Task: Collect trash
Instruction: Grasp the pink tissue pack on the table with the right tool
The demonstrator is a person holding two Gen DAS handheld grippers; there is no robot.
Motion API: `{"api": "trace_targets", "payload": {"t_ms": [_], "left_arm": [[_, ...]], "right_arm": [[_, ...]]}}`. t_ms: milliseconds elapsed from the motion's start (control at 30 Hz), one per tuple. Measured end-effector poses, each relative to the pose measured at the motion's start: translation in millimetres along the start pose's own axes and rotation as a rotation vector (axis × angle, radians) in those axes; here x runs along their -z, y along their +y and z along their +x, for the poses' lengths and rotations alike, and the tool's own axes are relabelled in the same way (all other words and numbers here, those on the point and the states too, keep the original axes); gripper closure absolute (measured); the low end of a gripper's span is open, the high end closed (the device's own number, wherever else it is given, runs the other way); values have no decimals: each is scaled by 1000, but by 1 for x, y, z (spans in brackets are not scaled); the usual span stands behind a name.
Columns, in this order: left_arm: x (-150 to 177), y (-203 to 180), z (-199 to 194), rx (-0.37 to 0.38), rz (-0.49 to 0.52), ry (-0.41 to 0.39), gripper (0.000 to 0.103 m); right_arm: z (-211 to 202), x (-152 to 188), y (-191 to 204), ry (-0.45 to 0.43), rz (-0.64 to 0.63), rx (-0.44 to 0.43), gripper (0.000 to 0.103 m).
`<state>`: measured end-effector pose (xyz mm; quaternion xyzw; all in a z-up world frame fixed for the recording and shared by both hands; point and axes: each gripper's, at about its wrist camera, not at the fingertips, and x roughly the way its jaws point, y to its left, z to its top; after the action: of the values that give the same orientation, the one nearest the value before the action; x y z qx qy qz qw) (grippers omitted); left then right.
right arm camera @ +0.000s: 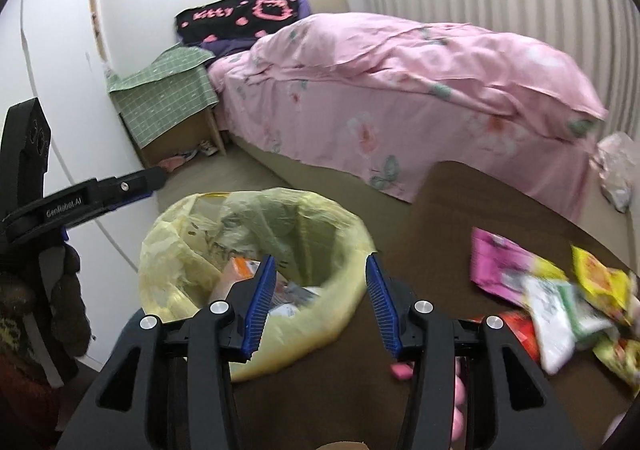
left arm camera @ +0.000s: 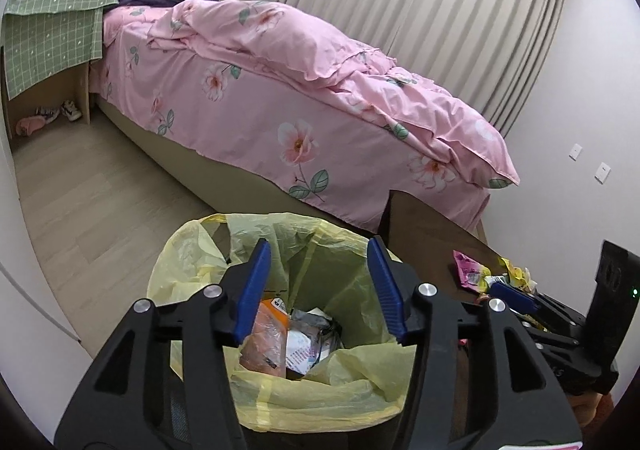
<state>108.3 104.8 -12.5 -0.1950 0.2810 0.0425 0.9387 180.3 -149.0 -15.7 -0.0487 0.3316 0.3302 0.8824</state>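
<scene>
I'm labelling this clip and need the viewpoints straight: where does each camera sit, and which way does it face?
Left wrist view: sits on the left gripper, looking down into the yellow plastic bin liner; its open blue-padded jaws show, with the right gripper over the dark brown table.
Right wrist view: sits on the right gripper, over the liner's rim and table edge; open jaws, the left gripper and a gloved hand show.
Shared: liner, table, pink floral bed, snack wrappers.

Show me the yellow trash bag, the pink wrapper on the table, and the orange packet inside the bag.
yellow trash bag (left arm camera: 192, 262), left wrist view, left rim.
pink wrapper (right arm camera: 496, 262), right wrist view, its middle.
orange packet (left arm camera: 266, 342), left wrist view, its face.
</scene>
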Motion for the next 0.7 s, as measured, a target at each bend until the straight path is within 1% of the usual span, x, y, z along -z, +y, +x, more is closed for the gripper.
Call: {"api": "trace_targets", "payload": {"t_ms": [167, 267, 367, 400, 467, 500, 533, 567, 600, 667, 700], "left_arm": [[7, -26, -3, 61, 54, 7, 54], [15, -54, 0, 123, 108, 19, 50], [25, -89, 5, 197, 183, 37, 50], [30, -105, 7, 237, 219, 47, 50], [37, -127, 12, 290, 264, 62, 50], [42, -145, 17, 342, 305, 78, 49], [46, -155, 20, 368, 333, 89, 49], [51, -174, 26, 406, 387, 102, 49], [56, -188, 30, 425, 429, 108, 49], [69, -221, 39, 459, 535, 109, 49], [74, -231, 42, 470, 568, 109, 49]], "right_arm": [[-54, 31, -31, -41, 43, 108, 56], [-93, 53, -56, -84, 75, 175, 46], [-122, 74, -84, -95, 129, 220, 45], [-130, 82, -94, -88, 148, 239, 45], [-143, 95, -106, -82, 165, 295, 45], [-153, 106, -117, -78, 173, 345, 45], [-158, 113, -124, -76, 180, 371, 45], [-163, 119, -129, -74, 187, 389, 45], [-171, 128, -139, -76, 211, 417, 45], [-181, 138, -152, -87, 241, 433, 45], [-184, 143, -159, -90, 253, 442, 45]]}}
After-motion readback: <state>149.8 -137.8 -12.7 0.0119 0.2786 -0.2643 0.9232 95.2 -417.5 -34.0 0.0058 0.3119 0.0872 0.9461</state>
